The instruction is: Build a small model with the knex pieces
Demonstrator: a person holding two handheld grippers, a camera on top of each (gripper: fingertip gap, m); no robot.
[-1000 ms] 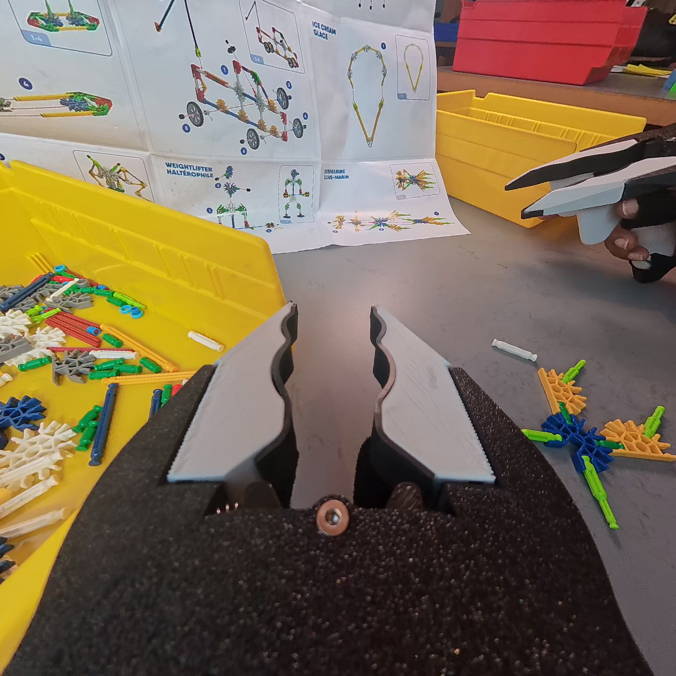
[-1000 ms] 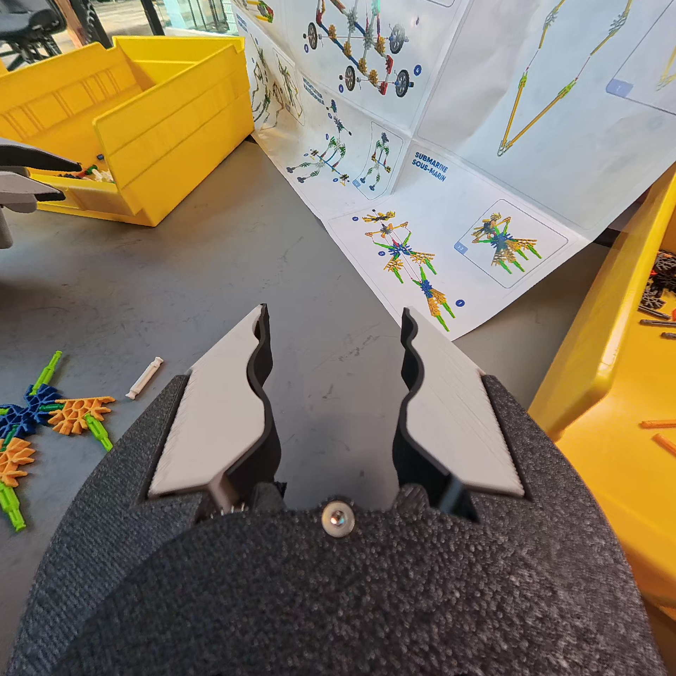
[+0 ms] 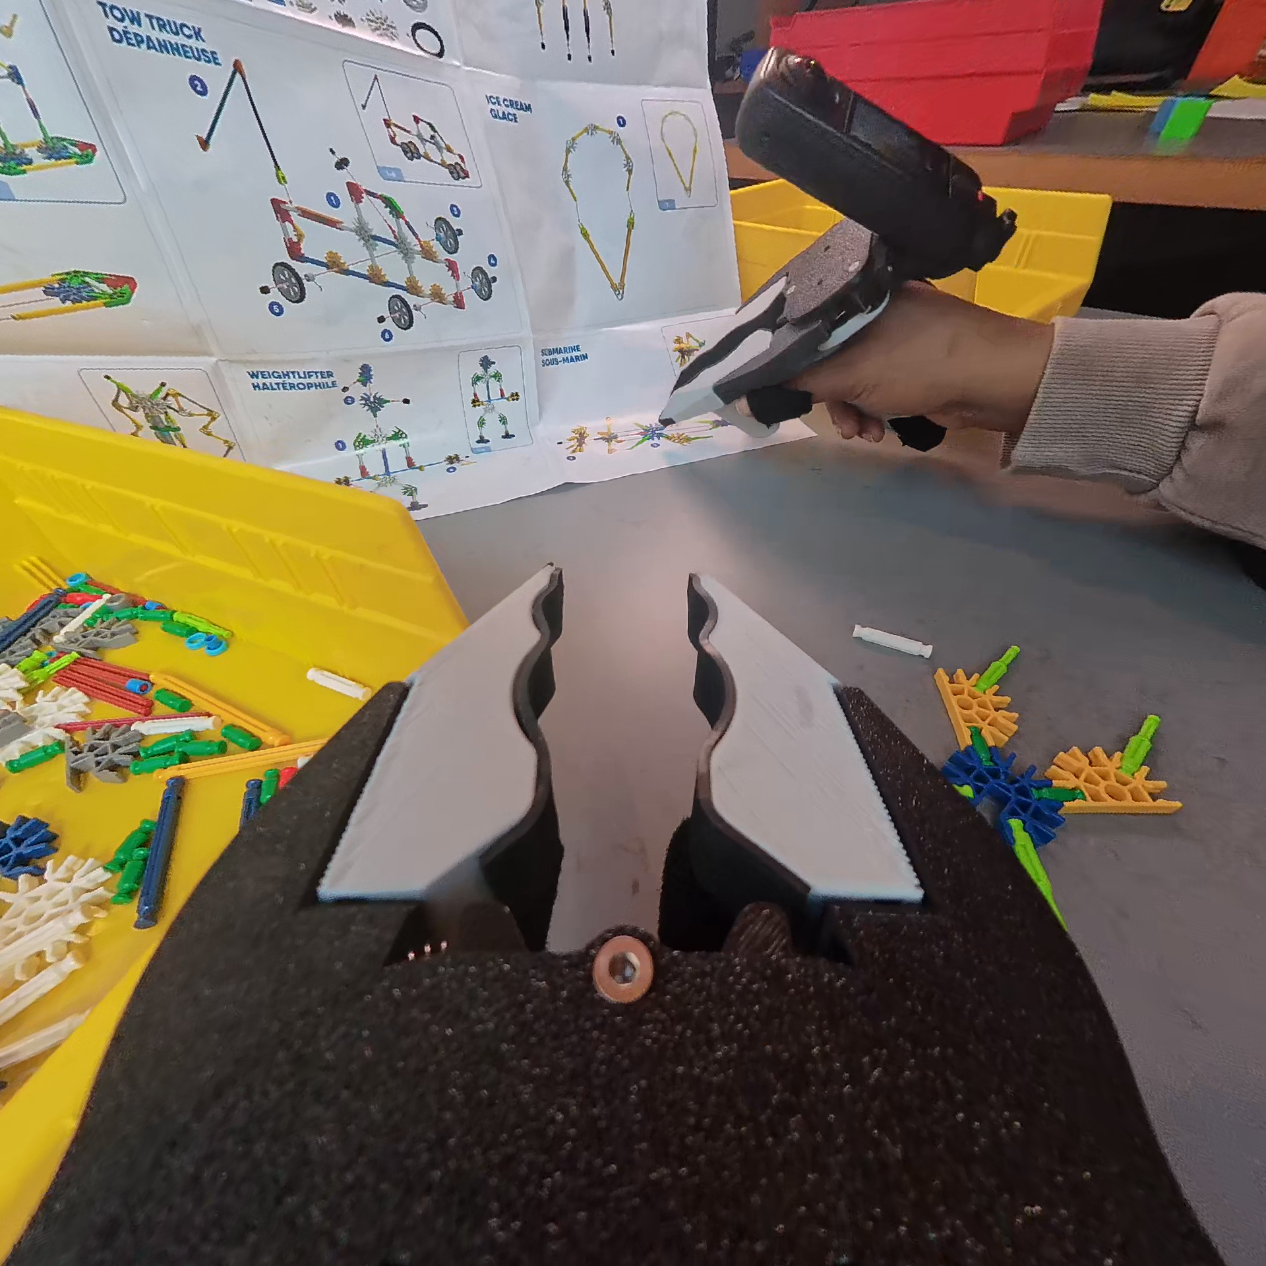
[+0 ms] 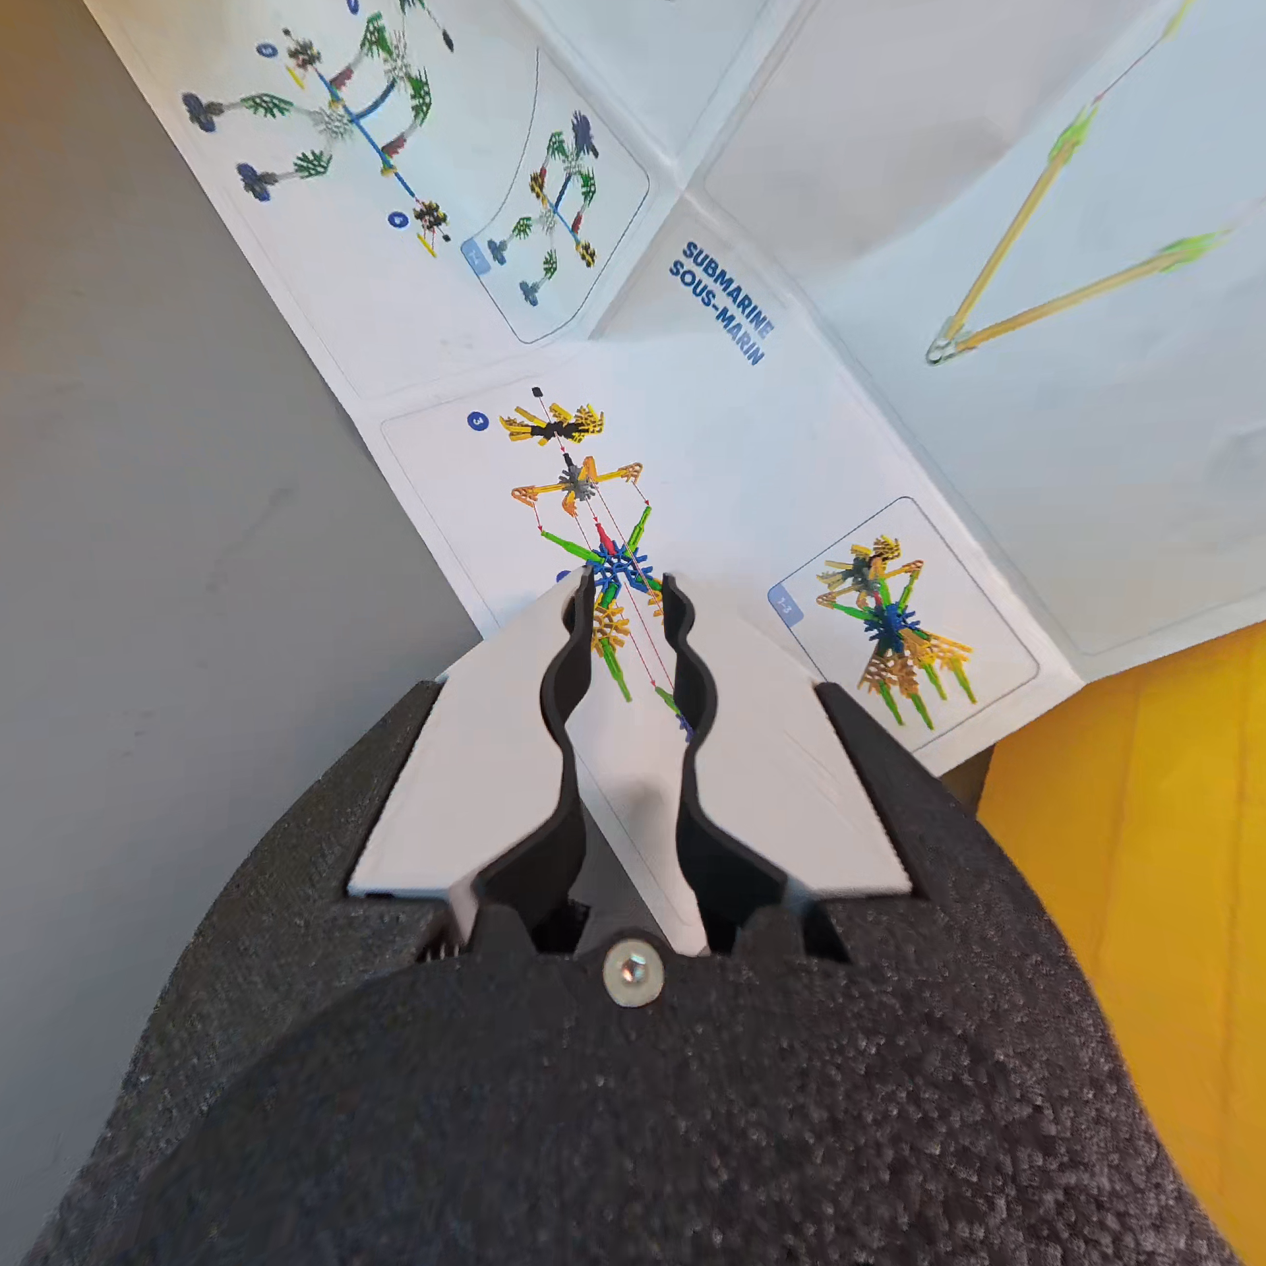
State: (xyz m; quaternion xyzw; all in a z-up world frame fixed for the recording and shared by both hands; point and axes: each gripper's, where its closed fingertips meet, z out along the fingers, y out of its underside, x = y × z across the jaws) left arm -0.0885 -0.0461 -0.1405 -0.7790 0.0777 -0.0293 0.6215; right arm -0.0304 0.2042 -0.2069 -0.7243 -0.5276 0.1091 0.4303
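My left gripper (image 3: 623, 589) is open and empty, low over the grey table (image 3: 788, 548) beside a yellow bin (image 3: 274, 541) of loose rods and connectors. A small build of blue and orange connectors with green rods (image 3: 1007, 788) lies to its right, with a white rod (image 3: 890, 640) near it. My right gripper (image 4: 627, 579) is empty, its jaws narrowed to a small gap. Its tips are at a printed diagram on the white instruction sheet (image 4: 753, 445). It also shows in the left wrist view (image 3: 668, 414), held by a hand (image 3: 925, 370).
The instruction sheet (image 3: 411, 240) leans up at the back of the table. A second yellow bin (image 3: 1027, 233) stands behind the hand and shows at the right of the right wrist view (image 4: 1130, 890). Red bins (image 3: 959, 61) sit on a shelf farther back. Some 25 cm of space lies between my two pairs of fingers.
The right gripper has moved forward and down to the sheet's lower right diagram, and its jaws have narrowed. The left gripper has stayed in place and stayed open.
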